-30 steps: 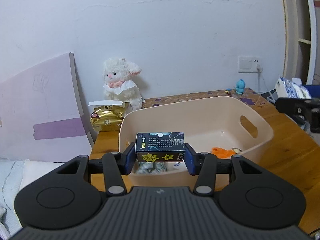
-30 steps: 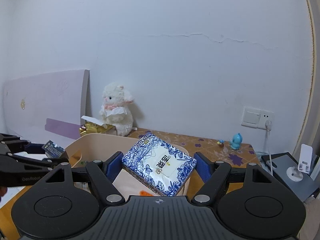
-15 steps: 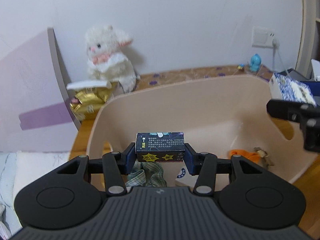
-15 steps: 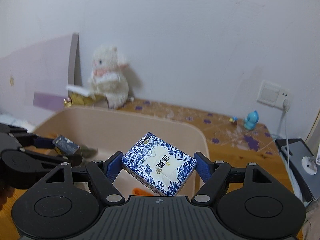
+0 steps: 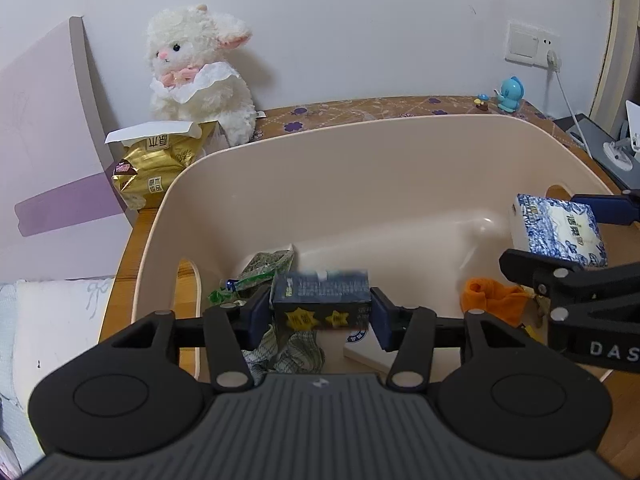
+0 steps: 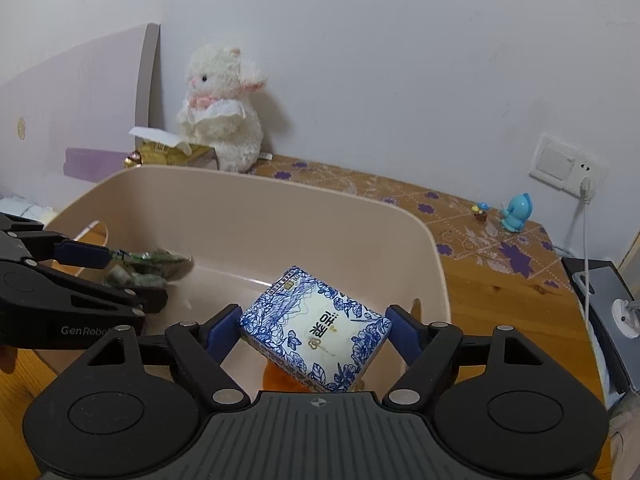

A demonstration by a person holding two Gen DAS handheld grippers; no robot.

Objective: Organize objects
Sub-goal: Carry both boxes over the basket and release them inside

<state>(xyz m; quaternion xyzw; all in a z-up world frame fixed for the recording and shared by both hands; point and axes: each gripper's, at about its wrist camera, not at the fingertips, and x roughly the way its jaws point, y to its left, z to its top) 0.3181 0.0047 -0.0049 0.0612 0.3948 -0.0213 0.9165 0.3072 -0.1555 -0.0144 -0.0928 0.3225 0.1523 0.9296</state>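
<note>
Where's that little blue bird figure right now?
The blue figure stands on the table's far right by the wall, below the wall socket, beside a tiny toy, behind the bin.

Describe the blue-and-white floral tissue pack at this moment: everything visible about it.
The tissue pack is a soft rectangular packet, white with blue floral print and dark characters on its top face. It sits tilted, one corner low, between the fingers of the right gripper, whose jaws are opening; a gap shows at each pad. It hangs over the inside of the beige basin, above an orange cloth. The left wrist view shows it near the basin's handle cut-out.
</note>
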